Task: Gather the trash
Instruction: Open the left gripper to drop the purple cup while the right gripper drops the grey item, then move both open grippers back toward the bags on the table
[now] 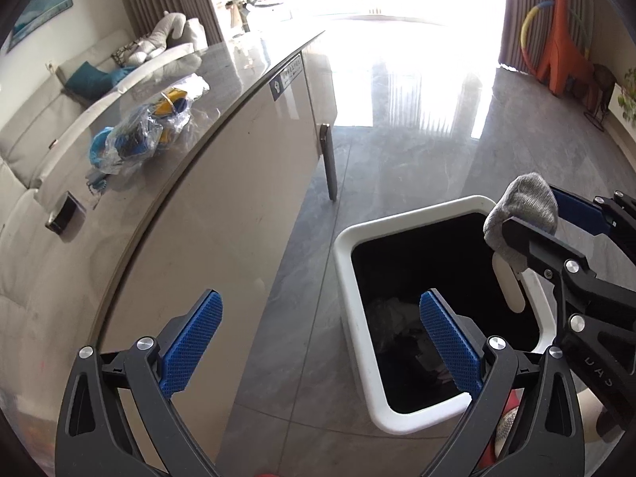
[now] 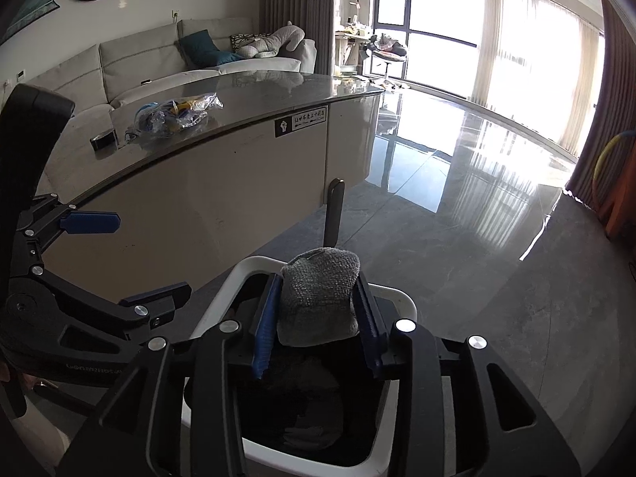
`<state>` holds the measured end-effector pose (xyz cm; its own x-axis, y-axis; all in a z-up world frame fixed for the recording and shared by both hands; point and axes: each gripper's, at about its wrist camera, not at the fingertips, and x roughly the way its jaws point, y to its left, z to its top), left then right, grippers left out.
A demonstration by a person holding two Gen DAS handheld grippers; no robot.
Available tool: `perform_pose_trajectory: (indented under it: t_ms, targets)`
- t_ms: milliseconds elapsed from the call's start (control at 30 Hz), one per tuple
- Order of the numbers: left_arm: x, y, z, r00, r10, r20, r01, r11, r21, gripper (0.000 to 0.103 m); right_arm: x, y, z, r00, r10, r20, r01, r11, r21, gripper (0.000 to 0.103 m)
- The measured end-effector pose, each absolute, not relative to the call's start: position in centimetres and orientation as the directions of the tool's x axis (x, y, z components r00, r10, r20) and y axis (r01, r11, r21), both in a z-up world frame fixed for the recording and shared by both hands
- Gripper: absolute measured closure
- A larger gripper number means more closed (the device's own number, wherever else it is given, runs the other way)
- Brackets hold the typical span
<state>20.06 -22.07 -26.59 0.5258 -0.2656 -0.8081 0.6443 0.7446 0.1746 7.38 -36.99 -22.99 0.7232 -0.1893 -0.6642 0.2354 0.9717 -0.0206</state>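
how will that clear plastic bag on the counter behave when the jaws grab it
The clear plastic bag is crinkled, so probably floppy and light. Its glossy film may slip. The blue and yellow contents could shift inside.

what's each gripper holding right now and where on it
Right gripper pinches the grey sock across its middle, above the white bin. Left gripper holds nothing.

Left gripper point(image 1: 322, 342), right gripper point(image 2: 318, 314): black frames, silver screws, blue textured pads point(image 1: 449, 346)

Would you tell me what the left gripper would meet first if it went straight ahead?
Probably the grey floor between the table and the white bin; the left gripper is open, and depth is unclear.
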Motion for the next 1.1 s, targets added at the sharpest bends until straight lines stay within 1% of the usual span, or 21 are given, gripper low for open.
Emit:
perform_pose_trajectory:
  t_ms: [67, 100, 133, 233, 367, 467, 600, 800, 1000, 1100]
  targets:
    - [20.2, -21.5, -26.5, 0.538, -0.256, -0.803, 0.636, 0.749, 0.187, 0.005, 7.5, -37.2, -23.5, 0.696, -0.266, -0.667, 0.304, 0.951, -0.062, 0.014]
    - [20.3, -21.2, -26.4, 0.535, -0.259, -0.804, 0.634, 0.752, 0.180, 0.005, 7.6, -37.6, -23.6, 0.685, -0.303, -0.663, 0.343, 0.936, -0.074, 0.007]
    - [20.5, -20.9, -26.3, 0.531, -0.262, -0.806, 0.632, 0.756, 0.170, 0.005, 7.6, -37.9, -23.7, 0.686, -0.313, -0.657, 0.361, 0.930, -0.066, 0.004]
    - [20.6, -19.7, -25.9, 0.534, -0.272, -0.801, 0.623, 0.767, 0.154, 0.005, 7.9, -38.4, -24.1, 0.677, -0.279, -0.681, 0.359, 0.933, -0.025, 0.004]
    - [21.0, -18.2, -25.4, 0.551, -0.271, -0.789, 0.604, 0.782, 0.154, 0.005, 8.1, -37.3, -24.2, 0.674, -0.295, -0.677, 0.341, 0.937, -0.069, 0.004]
    - [21.3, -17.2, -25.0, 0.563, -0.269, -0.782, 0.588, 0.795, 0.150, 0.005, 8.3, -36.0, -23.5, 0.694, -0.305, -0.653, 0.314, 0.943, -0.107, 0.004]
    - [22.4, -15.6, -23.9, 0.590, -0.262, -0.763, 0.559, 0.815, 0.153, 0.005, 8.6, -34.7, -22.2, 0.730, -0.293, -0.617, 0.279, 0.952, -0.122, 0.004]
    - [24.9, -13.0, -21.6, 0.617, -0.266, -0.741, 0.487, 0.869, 0.093, 0.005, 10.4, -31.8, -19.0, 0.796, -0.262, -0.546, 0.215, 0.965, -0.150, 0.004]
    - [27.1, -10.6, -20.1, 0.656, -0.240, -0.715, 0.411, 0.909, 0.073, 0.005, 12.9, -29.9, -15.8, 0.857, -0.183, -0.482, 0.150, 0.983, -0.108, 0.004]
    - [28.4, -10.0, -19.5, 0.662, -0.230, -0.713, 0.394, 0.916, 0.071, 0.005, 14.5, -29.4, -15.0, 0.870, -0.177, -0.460, 0.137, 0.983, -0.120, 0.004]
